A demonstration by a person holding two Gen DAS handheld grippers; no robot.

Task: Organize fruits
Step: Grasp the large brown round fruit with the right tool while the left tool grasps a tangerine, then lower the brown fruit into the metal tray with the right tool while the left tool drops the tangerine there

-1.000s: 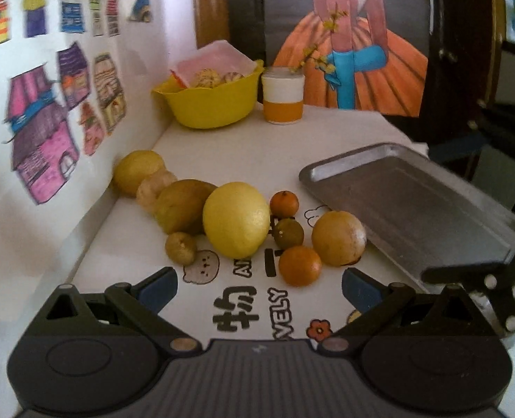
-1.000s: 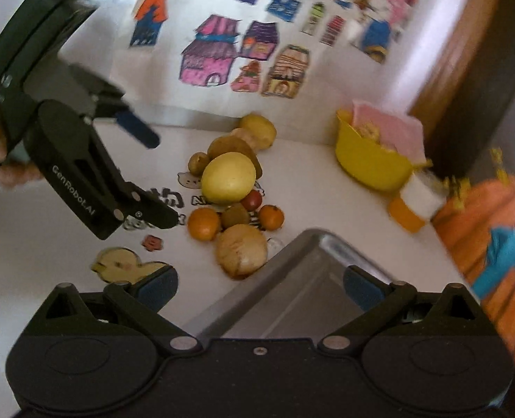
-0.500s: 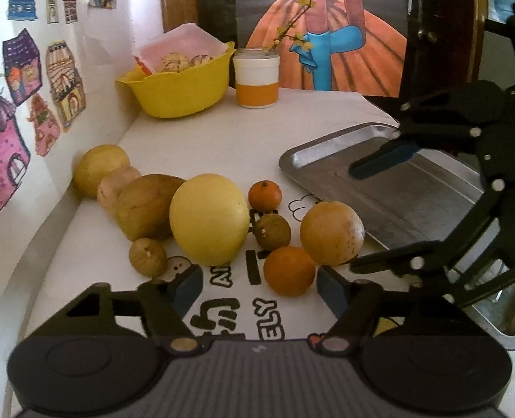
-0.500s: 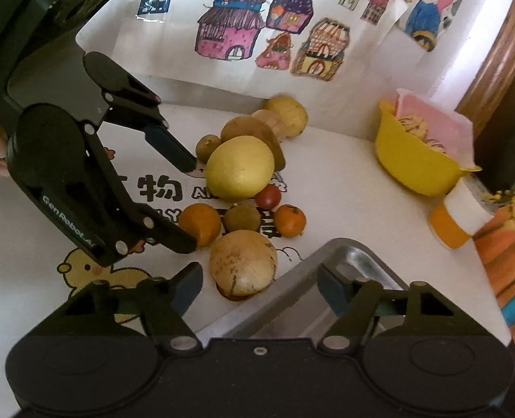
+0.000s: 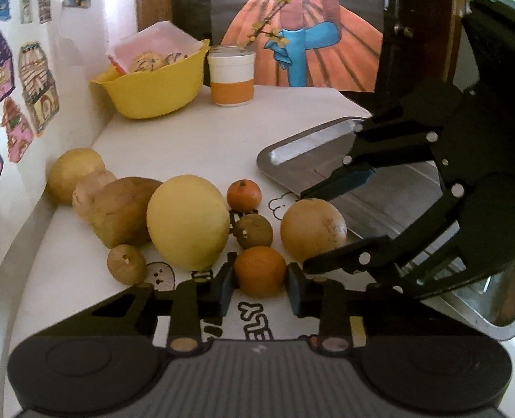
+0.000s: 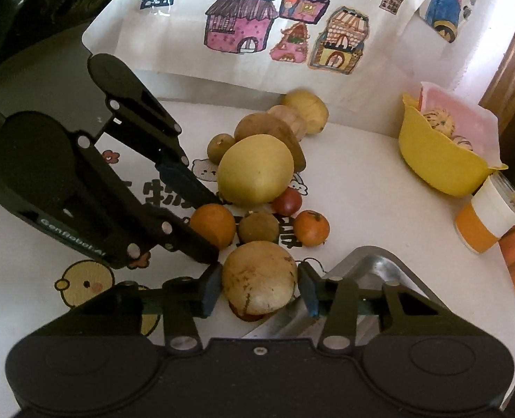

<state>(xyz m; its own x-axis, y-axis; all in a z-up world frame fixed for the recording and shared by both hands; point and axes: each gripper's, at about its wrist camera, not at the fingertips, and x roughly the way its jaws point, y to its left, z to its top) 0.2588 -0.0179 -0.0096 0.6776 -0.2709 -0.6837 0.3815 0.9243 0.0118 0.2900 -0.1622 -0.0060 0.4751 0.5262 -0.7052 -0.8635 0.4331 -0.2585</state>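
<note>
Several fruits lie in a cluster on the white table. My left gripper (image 5: 257, 287) is shut on a small orange (image 5: 260, 270) that rests on the table, one pad on each side. My right gripper (image 6: 259, 291) is shut on a round tan fruit (image 6: 259, 277), which sits against the corner of the metal tray (image 6: 372, 264). In the left wrist view the right gripper (image 5: 304, 230) reaches in from the right over the tray (image 5: 313, 142). A large yellow fruit (image 5: 187, 223), a brown fruit (image 5: 254, 231) and another small orange (image 5: 243, 195) lie just behind.
A brown oblong fruit (image 5: 121, 209), two pale ones (image 5: 74, 170) and a small brown one (image 5: 127, 264) lie near the wall with drawings. A yellow bowl (image 5: 153, 94) and an orange-and-white cup (image 5: 232, 80) stand at the back. A small red fruit (image 6: 287, 200) is by the yellow one.
Both grippers have moved forward and down to the fruit cluster and narrowed from wide open. The left now clasps the small orange, the right the tan fruit.
</note>
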